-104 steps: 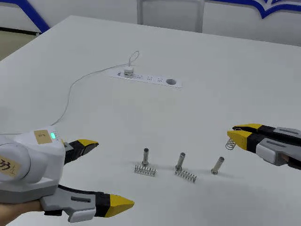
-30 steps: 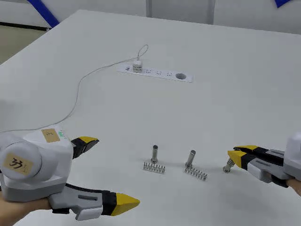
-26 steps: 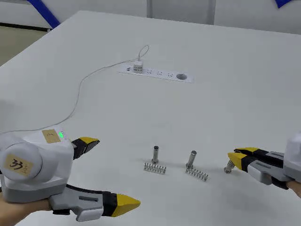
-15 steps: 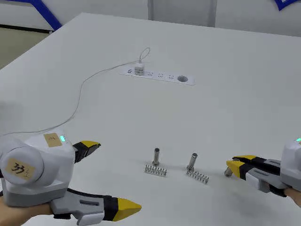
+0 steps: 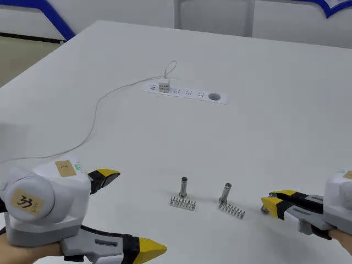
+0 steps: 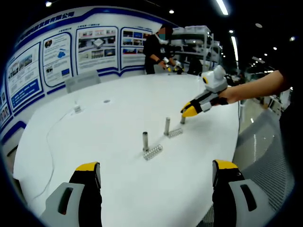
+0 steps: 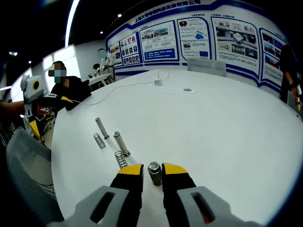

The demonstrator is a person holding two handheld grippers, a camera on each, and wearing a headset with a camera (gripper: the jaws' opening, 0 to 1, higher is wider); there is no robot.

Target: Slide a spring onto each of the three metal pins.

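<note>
Three short metal pins stand in a row on the white table. The left pin and middle pin are bare, each with a loose spring lying at its foot. The right pin has a spring around it. My right gripper is low over the table, shut on the spring on that pin. In the head view the right gripper reaches in from the right edge. My left gripper hovers at the lower left, wide open and holding nothing, well short of the pins.
A white power strip with a plugged adapter lies at the table's far middle. Its cable runs left toward the near edge. People stand at benches in the background of both gripper views. Bare table surrounds the pins.
The right gripper, which held a spring in the air above the right pin, has come down; the spring now sits over that pin. The left gripper has stayed open in place.
</note>
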